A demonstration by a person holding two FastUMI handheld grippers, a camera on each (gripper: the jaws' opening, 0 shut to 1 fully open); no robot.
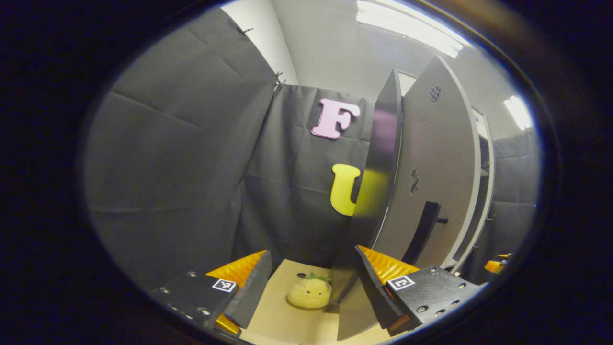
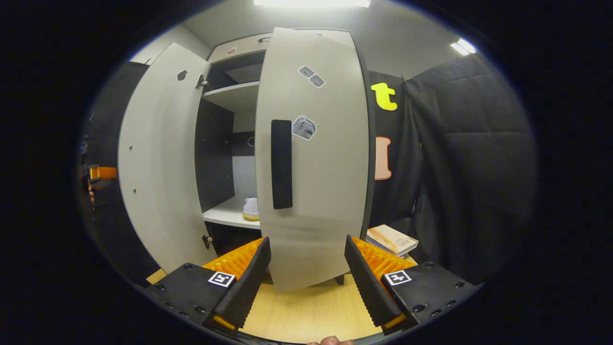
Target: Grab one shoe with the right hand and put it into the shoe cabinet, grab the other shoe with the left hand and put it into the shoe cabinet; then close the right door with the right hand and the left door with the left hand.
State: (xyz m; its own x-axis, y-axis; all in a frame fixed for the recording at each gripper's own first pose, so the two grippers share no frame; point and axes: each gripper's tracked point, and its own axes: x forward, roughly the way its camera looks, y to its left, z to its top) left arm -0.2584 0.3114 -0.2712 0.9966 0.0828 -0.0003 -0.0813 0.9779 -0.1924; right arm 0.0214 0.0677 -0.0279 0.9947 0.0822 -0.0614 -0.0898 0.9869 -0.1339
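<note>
A: Left to right. Left gripper (image 1: 313,282): jaws spread, nothing between them. The left door (image 1: 431,191) stands ahead and to its right, swung wide, nearly edge-on to it. The door's handle (image 1: 421,232) faces that gripper, long axis vertical.

B: Anything else on that side?

A: A yellow plush toy (image 1: 310,292) on the table (image 1: 287,321), between the fingers but farther off. Not touched.

B: Right side?

A: Right gripper (image 2: 306,282): also released, empty. The right door (image 2: 313,158) is dead ahead, its lower edge just past the fingertips, partly swung in. Its handle (image 2: 281,164) is upright, above and slightly left of the gap.

B: Shoes?

A: One shoe (image 2: 250,209) visible on the cabinet shelf (image 2: 225,215), behind the right door's edge. Can't see the second.

B: Whose move?

A: I'd say right goes first: it's nearer and square to its panel. A forward push should shut it.
</note>
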